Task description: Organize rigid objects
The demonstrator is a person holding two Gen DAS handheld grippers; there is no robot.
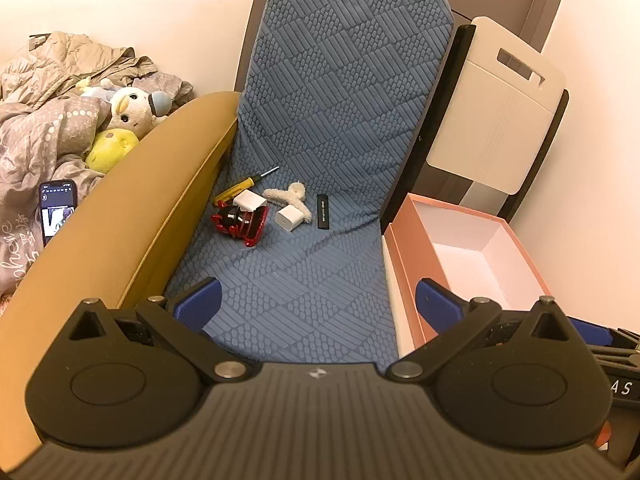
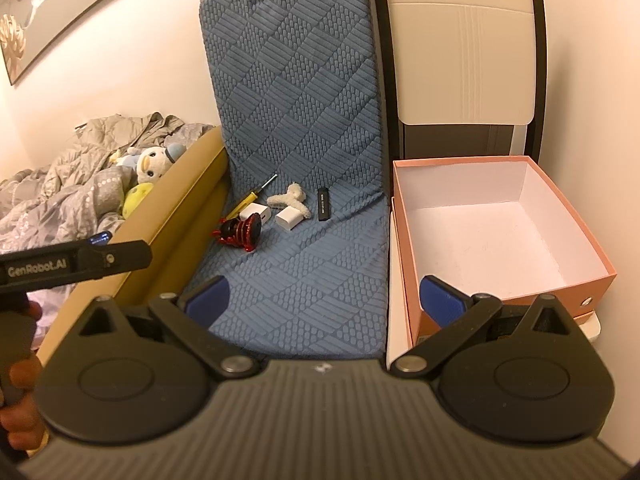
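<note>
Here, the left gripper [image 1: 316,300] and right gripper [image 2: 324,296] both hang released above the blue cushion [image 2: 304,280], grasping nothing. The screwdriver [image 1: 244,185], two white chargers [image 1: 289,216], red clip [image 1: 240,222] and black stick [image 1: 322,211] lie clustered near the cushion's fold, beside the open pink box [image 2: 568,220].

phone [image 1: 58,216]: left edge blurred | screwdriver [image 1: 244,185]: handle partly hidden by charger [image 1: 250,201]

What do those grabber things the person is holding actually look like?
Each gripper, left and right, has a ribbed dark grey body, two round black discs and black linkage bars with silver pins. The fingers carry blue pads. In the right wrist view the left one's side reads "GenRobot.AI" in white, with a small blue light. A bare hand grips its dark handle. No cables show.
</note>
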